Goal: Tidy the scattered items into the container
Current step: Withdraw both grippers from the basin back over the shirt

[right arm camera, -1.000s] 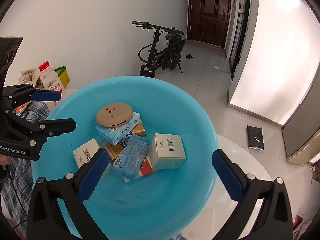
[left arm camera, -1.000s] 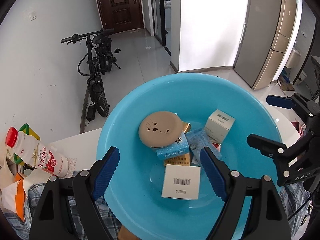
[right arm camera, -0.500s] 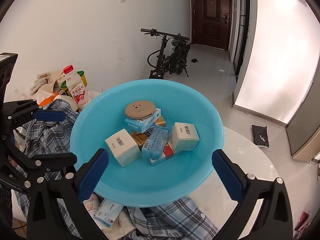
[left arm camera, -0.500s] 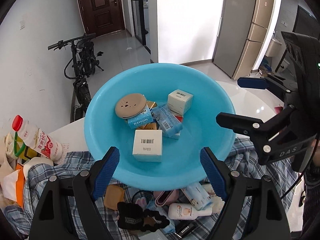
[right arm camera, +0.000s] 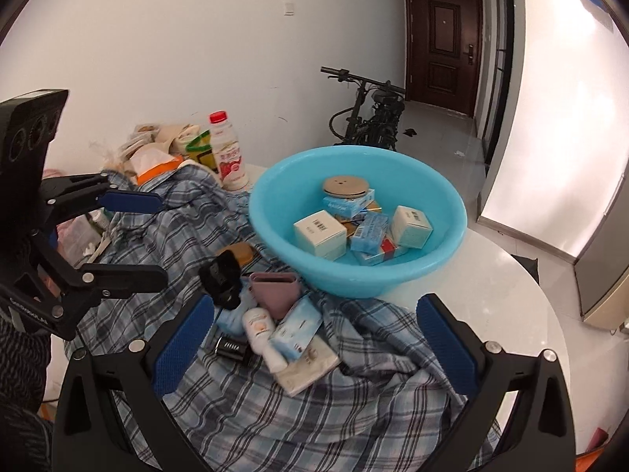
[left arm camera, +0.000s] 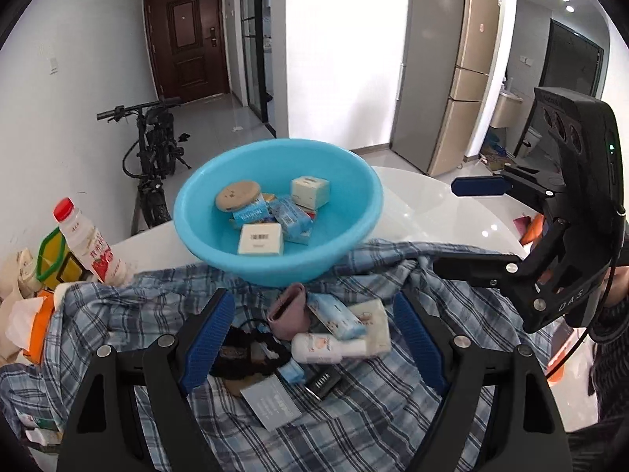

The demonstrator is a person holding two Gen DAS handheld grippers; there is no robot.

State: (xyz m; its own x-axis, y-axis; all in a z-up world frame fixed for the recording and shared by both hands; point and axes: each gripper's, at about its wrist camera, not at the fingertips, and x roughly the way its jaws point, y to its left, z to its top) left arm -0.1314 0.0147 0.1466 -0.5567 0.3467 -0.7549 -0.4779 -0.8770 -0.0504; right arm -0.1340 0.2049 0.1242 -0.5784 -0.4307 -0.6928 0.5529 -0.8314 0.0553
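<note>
**Left wrist and right wrist views: both grippers empty above the loose pile, basin part filled**

Nearest the left wrist camera, the left gripper (left arm camera: 314, 338) hangs over the plaid cloth (left arm camera: 393, 424) with its 2 blue pads spread apart and nothing between them. The right gripper (right arm camera: 314, 338) is likewise released and empty, its pads wide over the same cloth.

Loose items lie in 1 cluster on the cloth, framed between the pads in both views:
- grey card or flat packet (left arm camera: 271, 401), closest to the left camera
- small black case with white lettering (right arm camera: 230, 348)
- black fabric item (left arm camera: 247, 348), touching the cluster's left edge
- white lotion bottle (left arm camera: 326, 348) lying on its side
- light-blue tissue pack (left arm camera: 334, 314) resting partly on the bottle
- cream packet (right arm camera: 310, 362) under both of those
- mauve pouch (right arm camera: 275, 289), its mouth open, just in front of the basin
- brown flat item (right arm camera: 241, 252), left of the pouch, partly hidden

Beyond the cluster the blue basin (left arm camera: 354, 236) sits on the white table (right arm camera: 491, 299), its near edge on the cloth. Inside it: white barcode box (left arm camera: 260, 238), 1 pale square box (left arm camera: 310, 192), blue packs (left arm camera: 291, 216), and a tan round disc (left arm camera: 238, 195) on top of a blue box.

Left of the basin stands a red-capped drink bottle (right arm camera: 230, 153) beside bags and wrappers. Farther back, a black bicycle (left arm camera: 153, 157) leans by the wall, and a dark door (right arm camera: 442, 47) closes the corridor.
</note>
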